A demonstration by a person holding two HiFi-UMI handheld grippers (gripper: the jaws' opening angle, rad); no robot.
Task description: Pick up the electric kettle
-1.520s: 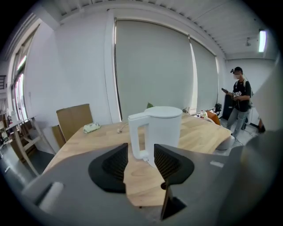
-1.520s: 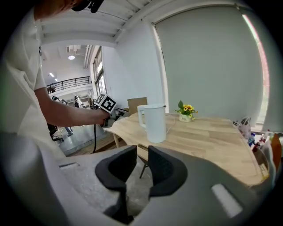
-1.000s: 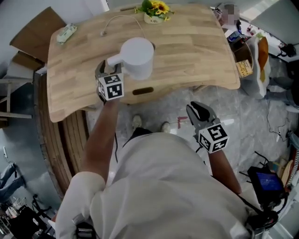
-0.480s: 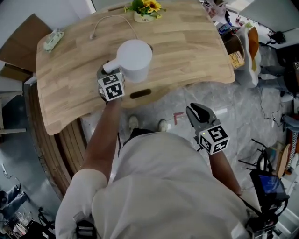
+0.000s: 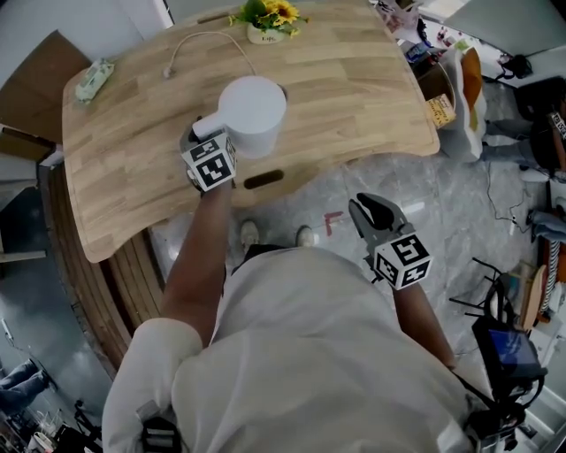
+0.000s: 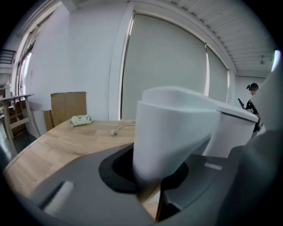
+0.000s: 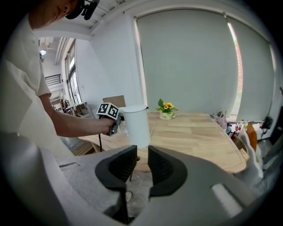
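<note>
Closing on the white handle (image 6: 170,128) of the electric kettle (image 5: 254,113) with the left gripper (image 6: 152,172), handle wedged between the jaws (touching on each side, as far as visible). Kettle upright near the front edge of the wooden desk (image 5: 354,88). Right gripper (image 7: 141,165) well apart from the desk, over the floor (image 5: 442,239), jaws a narrow slit apart with nothing between. Farther back on the desk: a white cable (image 5: 199,40), a green packet (image 5: 88,78) by the left corner, a pot of yellow flowers (image 5: 265,18) at the far edge.
</note>
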